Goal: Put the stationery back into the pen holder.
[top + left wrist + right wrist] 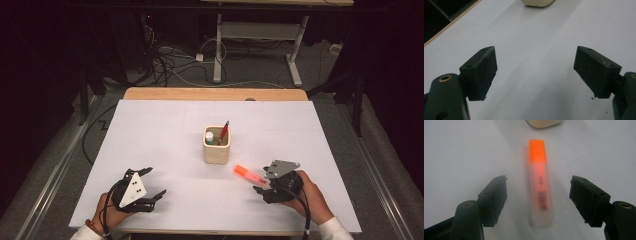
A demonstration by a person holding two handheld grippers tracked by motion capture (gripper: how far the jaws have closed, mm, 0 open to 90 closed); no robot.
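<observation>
A: The cream pen holder (216, 150) stands near the middle of the white table (165, 135), upright. Inside it a red pen (223, 132) leans toward one corner with its tip above the rim, and beside that sits something with a pale top and a bit of green (210, 136).

B: What the green thing is cannot be told from the high view; it is too small. In both gripper views the holder is cut off at the top edge, so its contents are out of sight there.

A: The orange highlighter (540, 185) lies flat on the table, between the holder and the right gripper (260, 184), its orange cap pointing toward the holder. It is apart from the holder.

B: In the right gripper view the highlighter lies between the two black jaws, which stand wide on either side with bare table showing between each pad and the barrel. Nothing is gripped. Its near end runs low in that view, and the print on the barrel is too blurred to read beyond a barcode.

A: The left gripper (154, 184) sits near the front left of the table, jaws spread wide over bare surface, holding nothing.

B: The person's hands are partly hidden under the grippers, and the sleeves are cut off by the bottom edge.
</observation>
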